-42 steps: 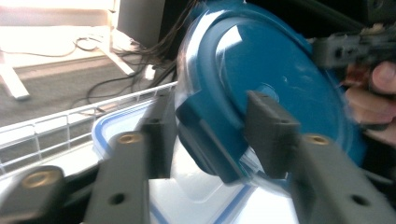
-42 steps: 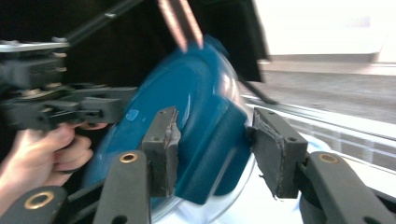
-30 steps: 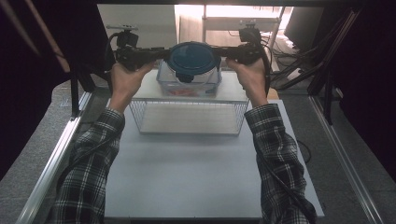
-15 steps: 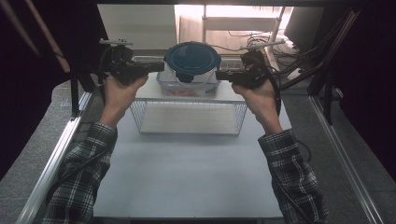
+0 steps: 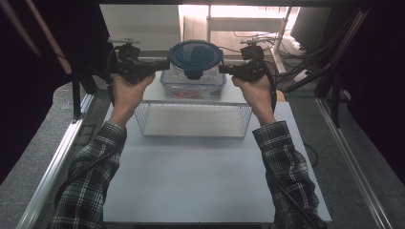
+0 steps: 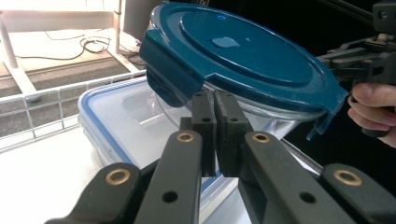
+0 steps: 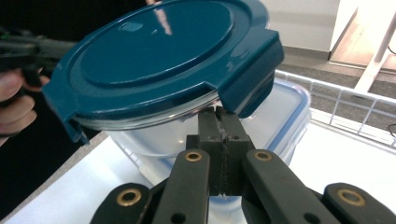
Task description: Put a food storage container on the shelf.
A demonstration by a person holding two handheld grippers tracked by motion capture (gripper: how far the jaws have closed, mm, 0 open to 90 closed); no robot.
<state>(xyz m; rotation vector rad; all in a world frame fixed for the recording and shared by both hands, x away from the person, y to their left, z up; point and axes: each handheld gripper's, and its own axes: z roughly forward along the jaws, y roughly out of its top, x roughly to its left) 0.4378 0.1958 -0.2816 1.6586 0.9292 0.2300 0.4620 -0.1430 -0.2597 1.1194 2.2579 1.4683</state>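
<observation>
A round glass container with a blue lid (image 5: 196,56) is held aloft above a rectangular lidded container (image 5: 191,88) at the table's (image 5: 191,181) far side, left claw (image 5: 160,63) and right claw (image 5: 225,69) clamped on its opposite rim edges. Set-down appears outstanding.

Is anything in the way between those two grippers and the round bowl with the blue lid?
Nothing visible. The left gripper and right gripper flank the bowl with jaws closed at its rim, under the lid's clips. The bowl is above a clear box in a wire basket.
</observation>
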